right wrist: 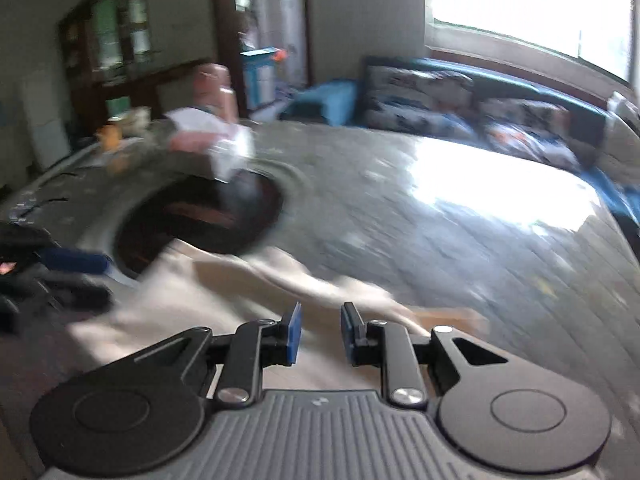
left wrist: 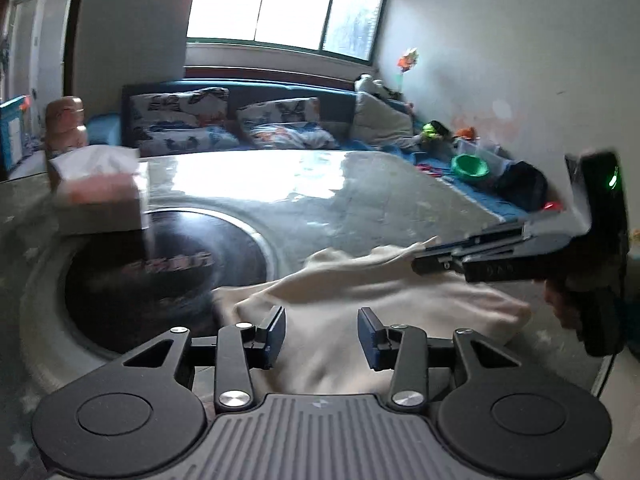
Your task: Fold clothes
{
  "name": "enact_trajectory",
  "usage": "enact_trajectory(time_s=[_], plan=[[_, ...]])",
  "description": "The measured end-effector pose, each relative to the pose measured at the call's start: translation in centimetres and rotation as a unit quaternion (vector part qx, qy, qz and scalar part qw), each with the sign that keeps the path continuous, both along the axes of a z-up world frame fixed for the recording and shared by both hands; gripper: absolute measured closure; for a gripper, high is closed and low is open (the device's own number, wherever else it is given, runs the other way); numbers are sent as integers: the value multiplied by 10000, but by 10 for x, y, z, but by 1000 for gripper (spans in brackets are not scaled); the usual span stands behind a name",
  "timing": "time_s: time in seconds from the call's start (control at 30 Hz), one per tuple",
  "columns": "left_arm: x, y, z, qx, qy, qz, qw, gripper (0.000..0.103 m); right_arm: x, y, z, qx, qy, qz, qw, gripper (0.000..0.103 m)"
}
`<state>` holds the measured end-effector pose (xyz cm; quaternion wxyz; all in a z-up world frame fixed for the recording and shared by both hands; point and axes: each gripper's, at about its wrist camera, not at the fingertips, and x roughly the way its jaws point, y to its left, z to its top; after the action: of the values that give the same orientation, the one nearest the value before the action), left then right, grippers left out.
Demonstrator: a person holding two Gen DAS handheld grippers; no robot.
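A cream garment [left wrist: 360,296] lies bunched on the glass-topped table [left wrist: 360,208]; it also shows, blurred, in the right wrist view [right wrist: 224,300]. My left gripper [left wrist: 322,336] is open and empty, just above the garment's near edge. My right gripper [right wrist: 320,336] is open with a narrower gap, over the cloth, nothing between its pads. It shows side-on in the left wrist view [left wrist: 424,258], its fingers at the garment's far right edge. The left gripper [right wrist: 80,276] appears blurred at the left of the right wrist view.
A dark round inset [left wrist: 160,272] sits in the table left of the garment. A tissue box [left wrist: 100,196] stands beyond it, with a pink bottle [left wrist: 66,124] behind. A sofa with patterned cushions [left wrist: 224,124] and toys, including a green bowl [left wrist: 470,168], lie past the table.
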<state>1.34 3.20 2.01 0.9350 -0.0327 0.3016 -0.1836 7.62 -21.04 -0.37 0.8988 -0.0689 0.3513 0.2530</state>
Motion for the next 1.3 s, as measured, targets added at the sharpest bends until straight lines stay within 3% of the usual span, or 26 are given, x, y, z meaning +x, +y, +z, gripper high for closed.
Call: enact_trajectory(time_s=[0.23, 0.4, 0.6, 0.8, 0.93, 1.07, 1.3], plan=[[30, -25, -15, 350, 246, -14, 9991, 60, 28, -25, -23, 288, 254, -594, 9975, 82], [46, -32, -15, 419, 269, 30, 9988, 60, 22, -19, -14, 339, -3, -456, 9984, 82], [67, -42, -25, 531, 500, 184, 9972, 60, 30, -16, -20, 212, 125, -424, 9988, 82], [45, -41, -17, 541, 306, 104, 9980, 58, -13, -39, 4, 142, -90, -53, 9998, 83], [28, -42, -21, 476, 333, -28, 9983, 58, -43, -48, 1, 173, 9, 150, 9997, 83], [22, -39, -31, 495, 387, -39, 9980, 58, -48, -53, -19, 39, 118, 32, 9999, 89], [15, -28, -21, 280, 294, 160, 9990, 55, -40, -51, -3, 148, -63, -88, 9998, 88]])
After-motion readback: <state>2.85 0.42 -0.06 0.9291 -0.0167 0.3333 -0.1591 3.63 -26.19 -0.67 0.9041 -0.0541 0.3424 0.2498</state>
